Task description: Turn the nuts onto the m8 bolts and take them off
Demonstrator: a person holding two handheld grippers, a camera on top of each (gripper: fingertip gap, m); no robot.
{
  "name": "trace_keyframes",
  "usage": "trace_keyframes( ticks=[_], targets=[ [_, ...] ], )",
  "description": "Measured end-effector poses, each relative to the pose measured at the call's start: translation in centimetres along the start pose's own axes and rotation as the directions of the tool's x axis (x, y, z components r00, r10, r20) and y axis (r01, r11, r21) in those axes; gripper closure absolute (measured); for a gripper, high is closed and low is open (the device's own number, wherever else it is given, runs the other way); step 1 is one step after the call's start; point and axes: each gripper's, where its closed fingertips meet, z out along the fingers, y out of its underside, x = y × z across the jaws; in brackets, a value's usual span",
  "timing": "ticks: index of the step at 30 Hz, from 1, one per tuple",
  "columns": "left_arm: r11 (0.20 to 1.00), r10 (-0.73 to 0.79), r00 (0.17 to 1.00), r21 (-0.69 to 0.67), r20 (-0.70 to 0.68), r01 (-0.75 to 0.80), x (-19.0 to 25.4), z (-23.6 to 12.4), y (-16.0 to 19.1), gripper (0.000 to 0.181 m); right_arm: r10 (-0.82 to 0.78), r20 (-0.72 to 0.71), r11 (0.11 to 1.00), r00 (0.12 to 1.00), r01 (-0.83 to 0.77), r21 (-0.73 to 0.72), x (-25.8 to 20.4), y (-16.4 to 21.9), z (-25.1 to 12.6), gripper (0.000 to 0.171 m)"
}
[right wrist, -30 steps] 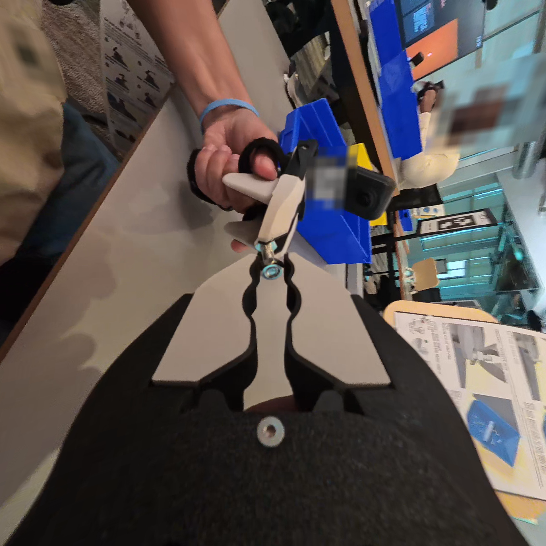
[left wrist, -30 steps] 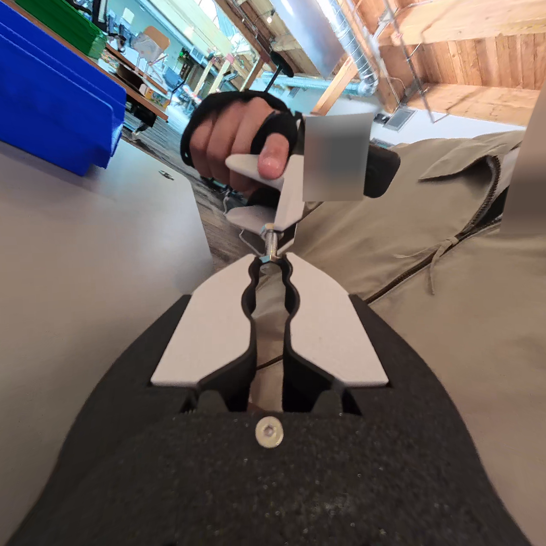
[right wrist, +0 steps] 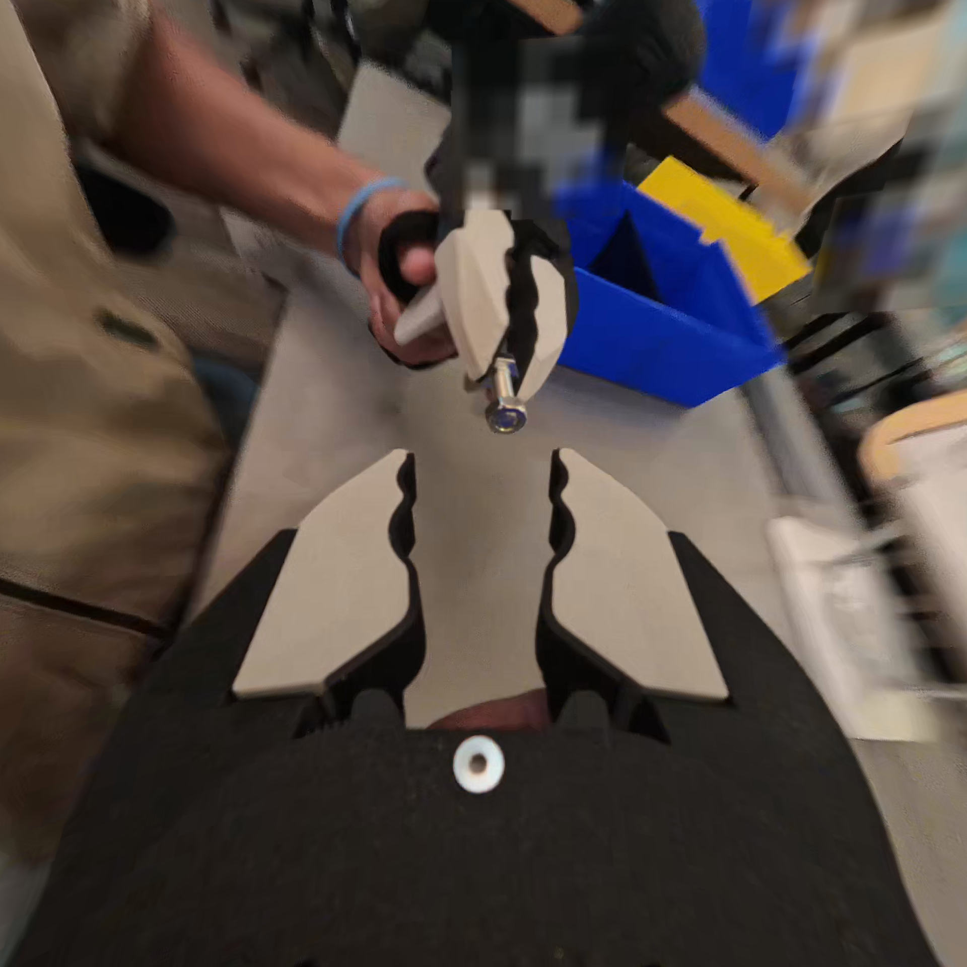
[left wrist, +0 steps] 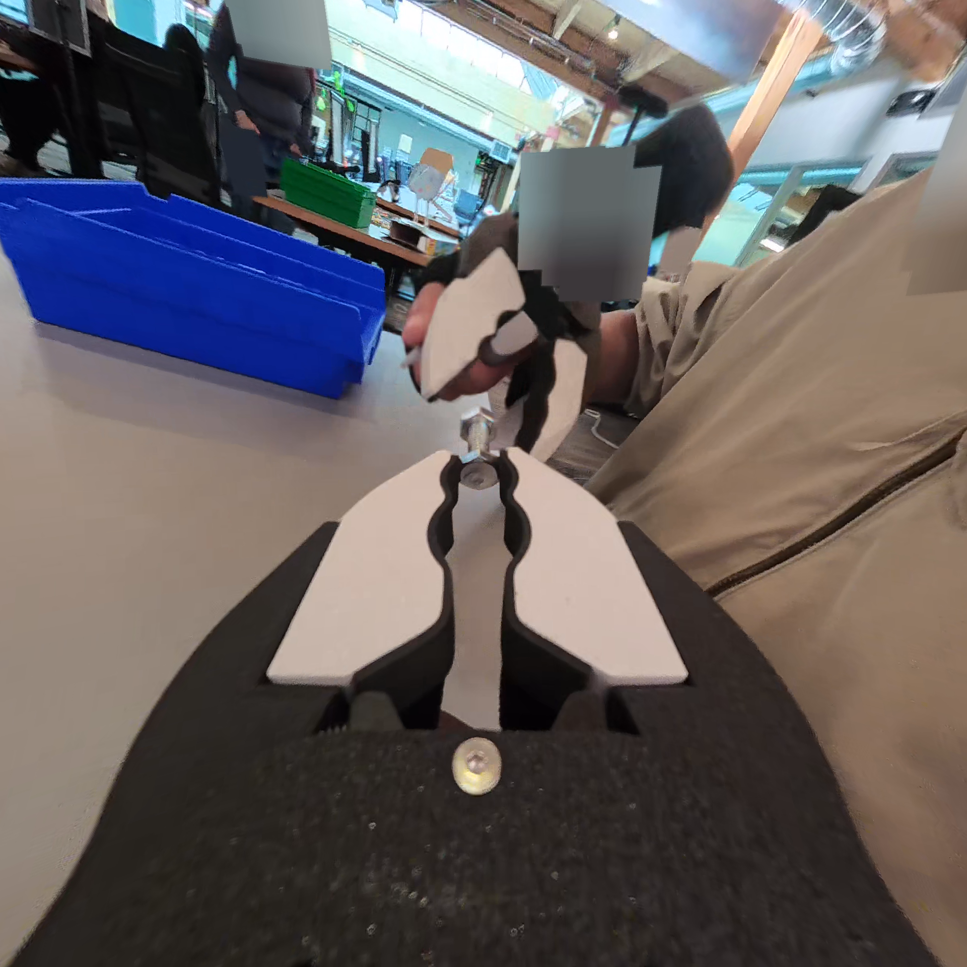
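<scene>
Gripping bolt (left wrist: 477, 473): left tongs (left wrist: 477, 460); right view alone shows right tongs (right wrist: 481, 455) spread, nut (right wrist: 506, 417) free.

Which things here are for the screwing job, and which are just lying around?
For the job: bolt, nut, left gripper, right gripper.
Just lying about: blue bin, yellow bin, green bins.

Silver bolt (left wrist: 477, 442) held by its head above the table, 1 nut (right wrist: 505, 416) threaded at its tip
</scene>
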Motion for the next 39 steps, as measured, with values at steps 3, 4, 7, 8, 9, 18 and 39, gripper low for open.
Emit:
trace_keyframes(
  ticks=[3, 4, 7, 8, 9, 18, 39],
  targets=[
    [0.998, -0.066, 0.995, 0.005, -0.072, 0.066, 0.1, 0.2, 0.1, 0.167, -0.39, -0.121, 0.92, 0.913, 0.381, -0.091, 0.5, -0.1, 0.4, 0.133],
    [0.996, -0.089, 0.99, 0.002, -0.106, 0.089, 0.3, 0.2, 0.1, 0.167, -0.452, -0.134, 0.891, 0.882, 0.439, -0.117, 0.6, -0.1, 0.6, 0.131],
    [0.992, -0.126, 0.979, -0.029, -0.163, 0.123, 0.7, 0.5, 0.4, 0.167, -0.504, -0.15, 0.864, 0.851, 0.498, -0.076, 0.5, -1.1, 0.9, 0.132],
    [0.992, -0.126, 0.979, -0.028, -0.162, 0.123, 0.7, 0.6, 0.4, 0.167, -0.517, -0.147, 0.856, 0.843, 0.513, -0.072, 0.4, -1.3, 1.0, 0.136],
    [0.992, -0.126, 0.978, -0.019, -0.165, 0.125, 0.6, 0.6, 0.2, 0.167, -0.533, -0.148, 0.846, 0.833, 0.527, -0.081, 0.4, -1.2, 1.2, 0.139],
    [0.997, 0.037, 0.998, -0.064, -0.041, -0.039, 0.0, 0.7, 0.5, 0.167, -0.08, 0.035, 0.997, 0.996, 0.081, -0.012, 0.2, -0.5, 1.2, 0.156],
    [0.999, 0.017, 1.0, 0.04, -0.014, -0.017, -0.5, -0.7, -1.5, 0.167, 0.276, -0.033, 0.961, 0.961, -0.276, -0.023, 1.2, 2.6, 0.6, 0.117]
  ],
)
